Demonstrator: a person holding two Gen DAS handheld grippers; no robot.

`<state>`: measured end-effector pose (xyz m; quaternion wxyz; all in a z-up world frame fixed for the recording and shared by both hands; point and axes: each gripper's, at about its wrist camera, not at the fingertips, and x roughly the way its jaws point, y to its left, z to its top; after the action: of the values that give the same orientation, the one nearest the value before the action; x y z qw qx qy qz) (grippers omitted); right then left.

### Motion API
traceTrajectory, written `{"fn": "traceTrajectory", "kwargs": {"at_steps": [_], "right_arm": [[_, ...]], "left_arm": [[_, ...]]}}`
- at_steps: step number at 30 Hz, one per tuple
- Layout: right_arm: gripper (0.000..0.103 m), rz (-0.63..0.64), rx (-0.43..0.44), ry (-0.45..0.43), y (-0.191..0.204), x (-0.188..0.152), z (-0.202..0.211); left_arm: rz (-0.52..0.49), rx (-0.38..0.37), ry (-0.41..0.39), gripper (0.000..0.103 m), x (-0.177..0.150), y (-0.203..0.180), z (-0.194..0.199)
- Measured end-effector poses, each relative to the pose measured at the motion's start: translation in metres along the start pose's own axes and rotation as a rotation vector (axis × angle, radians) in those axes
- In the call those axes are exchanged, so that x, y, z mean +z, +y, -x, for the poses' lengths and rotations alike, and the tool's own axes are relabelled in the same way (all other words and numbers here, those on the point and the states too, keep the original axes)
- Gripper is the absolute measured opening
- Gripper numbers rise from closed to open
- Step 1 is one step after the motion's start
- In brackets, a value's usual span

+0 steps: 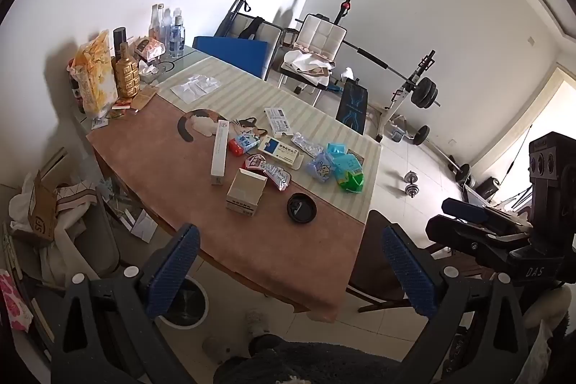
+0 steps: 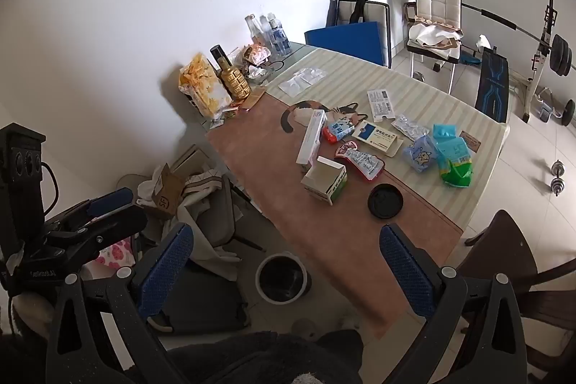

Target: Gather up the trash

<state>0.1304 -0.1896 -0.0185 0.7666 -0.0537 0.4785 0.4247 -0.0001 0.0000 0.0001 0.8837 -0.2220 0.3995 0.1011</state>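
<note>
Trash lies scattered on the table: a long white box, an open carton, a red-white wrapper, a blue-white medicine box, blue packets and a green packet. The same pile shows in the right wrist view around the open carton. A bin stands on the floor below the table's near edge; it also shows in the left wrist view. My left gripper is open and empty, above the near edge. My right gripper is open and empty, over the bin.
A black round dish sits near the table's front. Bottles and a snack bag stand at the back left. Chairs, a weight bench and dumbbells stand on the floor. A cluttered chair with a cardboard box stands left of the table.
</note>
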Motion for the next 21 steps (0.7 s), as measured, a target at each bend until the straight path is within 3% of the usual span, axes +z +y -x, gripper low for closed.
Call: {"fn": "traceTrajectory", "kwargs": {"at_steps": [21], "right_arm": [[0.103,-0.005,0.012,0.005,-0.0006,-0.0009,0.0019]], "left_arm": [[0.002,-0.016,-0.009,0.103,0.0,0.0008,0.0001]]}}
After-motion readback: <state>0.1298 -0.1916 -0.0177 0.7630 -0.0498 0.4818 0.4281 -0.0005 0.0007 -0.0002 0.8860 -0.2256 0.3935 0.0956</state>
